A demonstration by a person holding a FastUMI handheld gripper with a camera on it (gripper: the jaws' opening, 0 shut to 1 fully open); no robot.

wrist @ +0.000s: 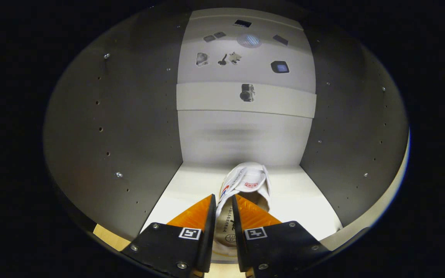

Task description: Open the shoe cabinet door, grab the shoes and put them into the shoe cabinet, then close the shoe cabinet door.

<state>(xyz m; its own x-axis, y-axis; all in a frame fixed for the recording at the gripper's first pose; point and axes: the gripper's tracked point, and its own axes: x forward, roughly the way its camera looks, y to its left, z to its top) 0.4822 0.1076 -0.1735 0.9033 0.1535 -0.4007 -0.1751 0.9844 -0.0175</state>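
Observation:
I am looking into the open shoe cabinet, with its white back panel (245, 131) straight ahead. A white shoe (247, 181) with a small red mark on its tongue points toward that panel and sits low over the white cabinet floor (299, 200). My gripper (223, 197) is shut on the shoe, with the left side of its collar pinched between the two fingers. The insole shows in the narrow gap behind the fingertips. Whether the sole touches the floor I cannot tell.
Grey side walls with rows of small holes and screws stand close on the left (129, 127) and right (350, 135). A white crossbar (207, 96) spans the back panel, with several small cut-outs above it. The cabinet's front edge (384, 204) curves round on the right.

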